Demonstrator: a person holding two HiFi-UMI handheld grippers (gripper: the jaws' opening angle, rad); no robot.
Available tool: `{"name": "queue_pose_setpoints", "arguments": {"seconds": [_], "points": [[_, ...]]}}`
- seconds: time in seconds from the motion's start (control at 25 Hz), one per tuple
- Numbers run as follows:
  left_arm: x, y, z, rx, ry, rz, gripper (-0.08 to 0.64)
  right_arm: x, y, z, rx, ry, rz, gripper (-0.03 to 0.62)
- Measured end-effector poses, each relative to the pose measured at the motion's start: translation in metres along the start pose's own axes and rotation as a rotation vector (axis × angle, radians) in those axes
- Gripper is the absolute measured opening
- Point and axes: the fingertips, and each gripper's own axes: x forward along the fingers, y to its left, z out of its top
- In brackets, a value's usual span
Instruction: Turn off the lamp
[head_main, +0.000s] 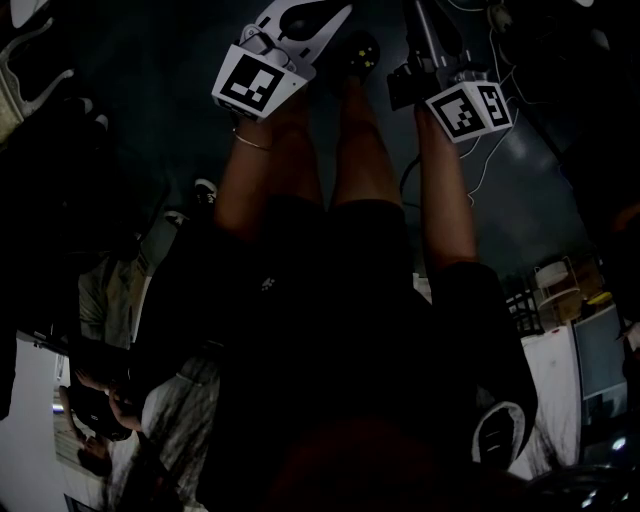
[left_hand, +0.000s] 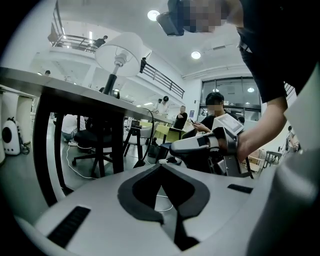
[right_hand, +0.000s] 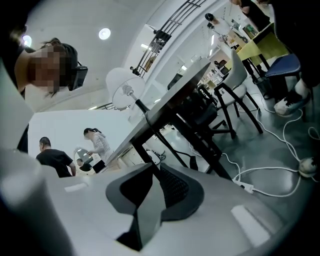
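Both pairs of jaws are pressed together with nothing between them. The left gripper (left_hand: 161, 167) and the right gripper (right_hand: 151, 166) are held low, below the level of the tabletop (left_hand: 75, 91), so each gripper view looks up at its underside and dark legs. The lamp (left_hand: 120, 54) stands on that tabletop, a white shade on a dark stem, up and to the left of both grippers and well apart from them. A black office chair (left_hand: 92, 141) shows beyond the table legs. A white cable (right_hand: 261, 168) trails across the floor (right_hand: 270, 145) at the right. The head view is dark and shows the person's legs (head_main: 355, 150) below the grippers.
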Motion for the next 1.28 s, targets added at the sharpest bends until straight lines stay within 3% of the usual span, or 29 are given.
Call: {"name": "queue_pose_setpoints", "arguments": {"seconds": [0.28,0.84,1.28], "points": [[-0.001,0.002,0.002,0.004,0.002,0.019,0.006,0.001,-0.003,0.001,-0.003,-0.01,-0.014,0.003],[-0.008,-0.006,0.027,0.022,0.019,0.009,0.006,-0.007,0.027,0.018,-0.061,-0.007,0.04,0.001],[-0.012,-0.028,0.077,0.025,0.002,-0.011,0.006,-0.034,0.064,0.057,-0.117,-0.015,0.087,0.0]]}}
